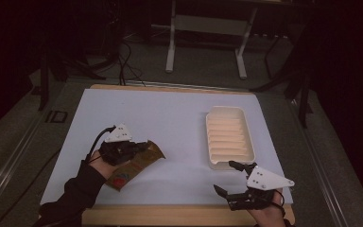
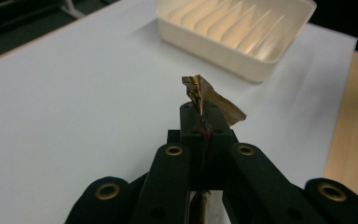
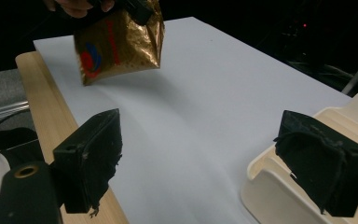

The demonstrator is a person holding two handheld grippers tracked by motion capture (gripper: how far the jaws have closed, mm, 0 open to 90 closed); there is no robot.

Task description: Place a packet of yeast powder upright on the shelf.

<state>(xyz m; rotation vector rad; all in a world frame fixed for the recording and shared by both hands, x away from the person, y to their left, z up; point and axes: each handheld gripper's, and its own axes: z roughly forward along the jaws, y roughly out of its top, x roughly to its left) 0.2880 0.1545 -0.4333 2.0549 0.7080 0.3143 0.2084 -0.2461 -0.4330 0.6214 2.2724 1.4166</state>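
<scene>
left gripper [image 1: 139,147] pinches the packet [image 1: 134,165], lifting it; right gripper [image 1: 228,177] waits wide. next, carry to the tray [image 1: 229,135].

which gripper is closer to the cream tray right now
Right. The right gripper hangs open just off the near end of the cream tray. The left gripper is across the table, shut on the gold snack packet.

packet [image 3: 119,46]: glossy gold foil | rack [image 1: 229,137]: smooth cream plastic | table edge [image 1: 170,215]: wood
</scene>
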